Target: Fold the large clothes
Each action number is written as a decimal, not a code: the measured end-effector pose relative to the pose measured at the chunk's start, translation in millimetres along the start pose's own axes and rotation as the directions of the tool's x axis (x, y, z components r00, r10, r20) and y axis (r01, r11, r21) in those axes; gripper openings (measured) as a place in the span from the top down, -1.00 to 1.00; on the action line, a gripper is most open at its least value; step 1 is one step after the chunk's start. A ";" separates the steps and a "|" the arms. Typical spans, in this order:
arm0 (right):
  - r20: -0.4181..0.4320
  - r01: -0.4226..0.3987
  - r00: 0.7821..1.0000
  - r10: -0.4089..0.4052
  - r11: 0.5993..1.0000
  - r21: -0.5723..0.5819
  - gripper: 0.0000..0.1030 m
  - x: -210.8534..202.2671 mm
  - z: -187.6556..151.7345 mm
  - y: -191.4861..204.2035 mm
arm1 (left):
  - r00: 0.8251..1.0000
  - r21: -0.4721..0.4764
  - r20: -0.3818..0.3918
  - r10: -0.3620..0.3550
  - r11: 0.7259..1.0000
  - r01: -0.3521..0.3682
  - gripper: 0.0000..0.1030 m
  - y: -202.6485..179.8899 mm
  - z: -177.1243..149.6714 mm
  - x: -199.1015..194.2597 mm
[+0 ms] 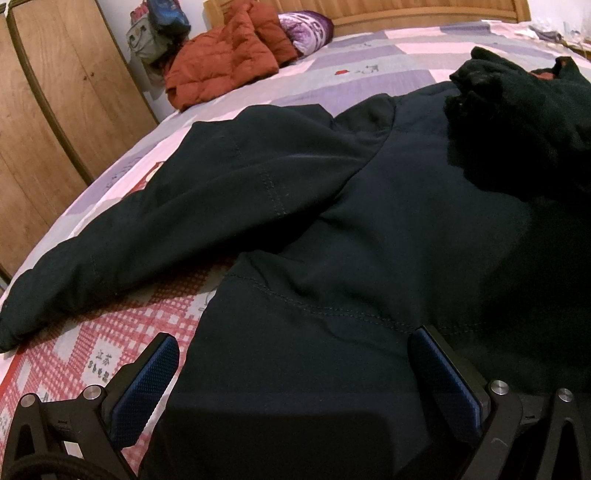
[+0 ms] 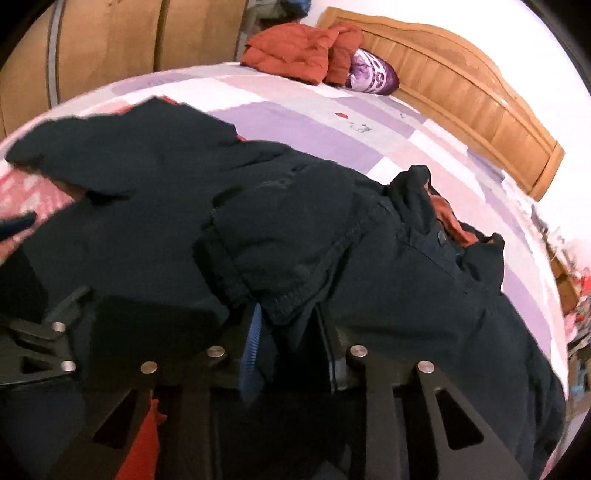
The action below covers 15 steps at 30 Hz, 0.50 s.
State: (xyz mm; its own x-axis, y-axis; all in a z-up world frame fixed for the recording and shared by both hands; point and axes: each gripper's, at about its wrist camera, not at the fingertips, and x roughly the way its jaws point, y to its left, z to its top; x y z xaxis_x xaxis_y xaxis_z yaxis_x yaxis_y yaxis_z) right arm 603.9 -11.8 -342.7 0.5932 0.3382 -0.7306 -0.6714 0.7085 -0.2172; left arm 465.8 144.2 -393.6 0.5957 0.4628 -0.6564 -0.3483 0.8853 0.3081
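**Right gripper clamps a jacket fold, left gripper spread wide over the hem**

The right gripper (image 2: 286,332) has its two fingers drawn close together on a thick fold of the dark navy jacket (image 2: 295,236); a stitched edge of the cloth is bunched between the blue pads (image 2: 253,354) and rises in front of the lens. The left gripper (image 1: 291,373) stands with its fingers wide apart, one blue textured pad (image 1: 144,391) over the checked sheet at the jacket's edge, the other over the dark cloth, with nothing pinched between them.

The jacket lies spread on the bed (image 1: 369,55), filling most of both views. In the left wrist view one sleeve (image 1: 177,221) stretches out to the left and lies flat on the quilt, its cuff near the bed's edge. Toward the far right the collar (image 1: 517,110) heaps up in black folds, with a glimpse of orange lining; the right wrist view shows the same orange lining (image 2: 447,218) beside a snap button.

The quilt has purple, white and red checked patches. At the far end of the bed a rust-orange puffer coat (image 1: 229,62) lies crumpled against a purple patterned pillow (image 1: 306,29), just before the wooden headboard (image 2: 461,96). Wooden wardrobe doors (image 1: 55,110) stand beside the bed.
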 end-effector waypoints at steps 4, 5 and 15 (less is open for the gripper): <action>0.058 0.013 0.998 -0.013 1.000 0.003 -0.03 -3.8 18.2 9.1 | 1.000 0.000 -0.001 0.000 1.000 0.000 -1.00 -0.2 0.0 0.2; 0.045 0.027 0.999 -0.026 1.000 -0.007 -0.28 3.8 23.4 13.4 | 1.000 0.000 -0.001 0.000 1.000 0.000 -1.00 -0.1 0.0 0.2; -0.020 -0.105 0.994 0.105 0.994 0.008 0.55 18.9 18.8 21.3 | 1.000 -0.001 -0.001 0.000 1.000 0.000 -1.00 -0.3 -0.1 0.2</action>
State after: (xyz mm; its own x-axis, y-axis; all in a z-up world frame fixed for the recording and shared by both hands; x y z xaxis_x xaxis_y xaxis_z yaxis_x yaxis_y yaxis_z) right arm 609.1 21.4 -349.0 0.5104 0.3984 -0.7621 -0.7266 0.6738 -0.1344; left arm 466.0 144.0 -393.9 0.5951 0.4632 -0.6568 -0.3492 0.8851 0.3078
